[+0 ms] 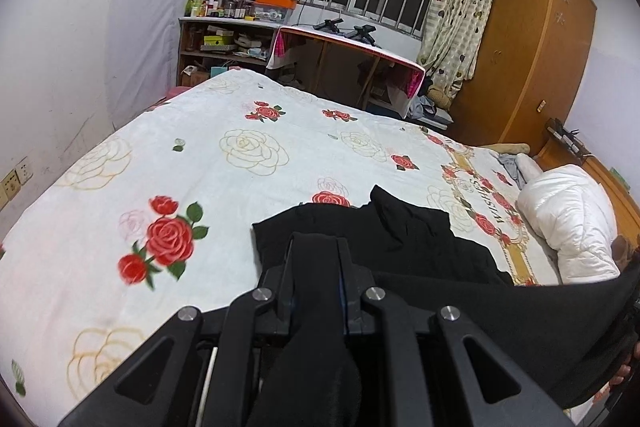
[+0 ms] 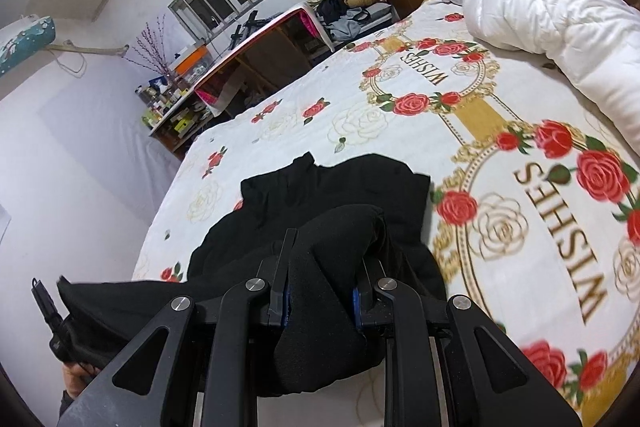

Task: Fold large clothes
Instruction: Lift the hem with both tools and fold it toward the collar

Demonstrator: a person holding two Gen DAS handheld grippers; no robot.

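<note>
Evidently soft and limp, the large black cloth garment (image 1: 420,239) sags between my left claw (image 1: 316,247) and right claw (image 2: 332,239), each clamped on a bunched edge.

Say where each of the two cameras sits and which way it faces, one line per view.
Left wrist: on the left gripper, looking down its fingers over the black garment and rose bedsheet to the window; the person's other hand shows at the right edge.
Right wrist: on the right gripper, facing across the garment to the white duvet; the left gripper is at the lower left.
Shared: each gripper is clamped on the garment, and both views show sheet, duvet and window.
</note>
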